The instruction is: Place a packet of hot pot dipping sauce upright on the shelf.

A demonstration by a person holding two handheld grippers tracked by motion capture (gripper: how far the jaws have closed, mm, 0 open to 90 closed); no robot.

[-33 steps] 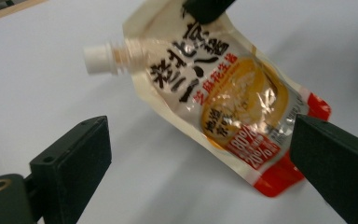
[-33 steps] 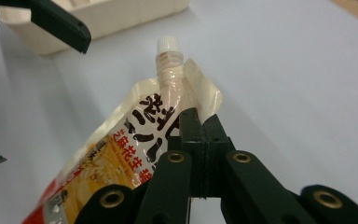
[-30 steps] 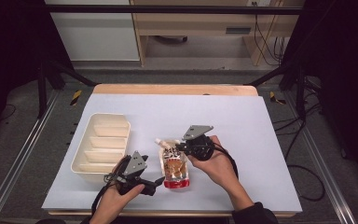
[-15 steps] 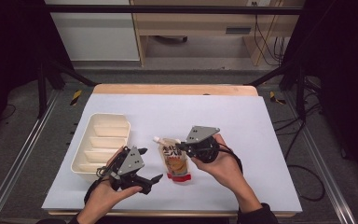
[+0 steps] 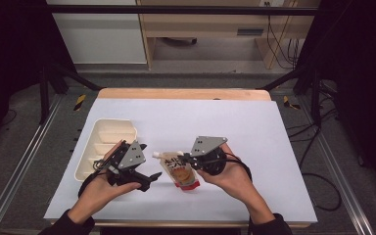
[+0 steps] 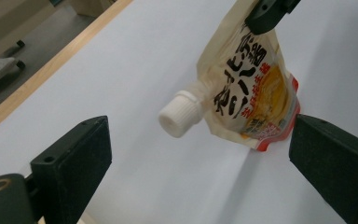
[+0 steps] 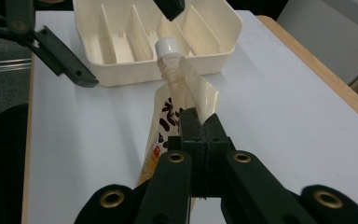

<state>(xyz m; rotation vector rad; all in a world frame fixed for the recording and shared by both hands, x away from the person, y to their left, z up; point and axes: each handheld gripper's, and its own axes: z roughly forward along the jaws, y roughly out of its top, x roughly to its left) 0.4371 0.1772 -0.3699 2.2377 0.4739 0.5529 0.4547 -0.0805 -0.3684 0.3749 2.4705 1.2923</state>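
right gripper [image 7: 199,122] clamping one pouch [image 7: 177,116], one tray [image 7: 158,39]

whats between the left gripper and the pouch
Nothing: only bare white table cover lies between the open left gripper and the pouch, as the left gripper view shows.

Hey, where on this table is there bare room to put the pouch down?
The white mat is bare across its far half beyond the divided tray, and along its right side past the right gripper. It is crowded near the front left, where the left gripper, tray and pouch sit close together.
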